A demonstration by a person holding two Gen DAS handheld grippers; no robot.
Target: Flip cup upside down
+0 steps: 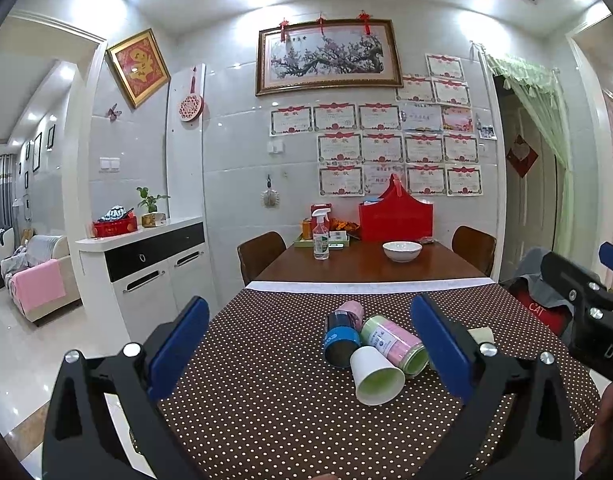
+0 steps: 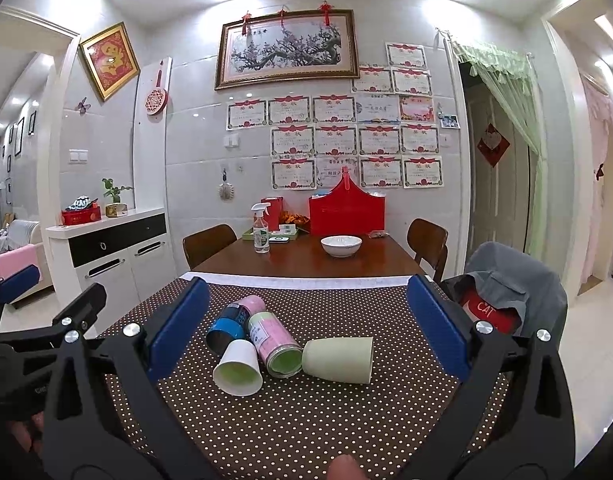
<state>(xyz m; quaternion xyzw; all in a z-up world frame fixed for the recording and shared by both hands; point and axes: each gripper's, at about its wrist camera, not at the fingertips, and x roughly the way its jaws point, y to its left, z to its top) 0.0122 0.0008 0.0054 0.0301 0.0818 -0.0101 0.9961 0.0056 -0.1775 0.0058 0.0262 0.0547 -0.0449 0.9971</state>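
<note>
Cluster of cups lying on their sides on the polka-dot cloth of the counter (image 2: 306, 420), seen from both wrist cameras. Neither hand-held gripper holds anything. The left hand-held gripper (image 1: 310, 344) has its blue fingers spread wide, and so does the right hand-held gripper (image 2: 308, 328); both hang above the near part of the cloth, short of the cluster.

The white paper cup (image 2: 238, 372) lies toppled, its open mouth toward the cameras and its base pointing away. In the right wrist view it sits at about 11 o'clock from the gripper's centre line; its long axis runs roughly from 6 toward 12 o'clock, tilted slightly. In the left wrist view the same cup (image 1: 376, 376) appears at about 1 o'clock.

It touches the dark blue-banded can (image 2: 226, 330) behind it and lies just beside the pink-and-green cup (image 2: 276, 344). A pale green cup (image 2: 340, 360) lies crosswise at 3 o'clock of these, long axis from 9 to 3 o'clock.

Judged from these views, the white cup lies between the two grippers, about equally near to each. Which cup the task means cannot be told.
</note>
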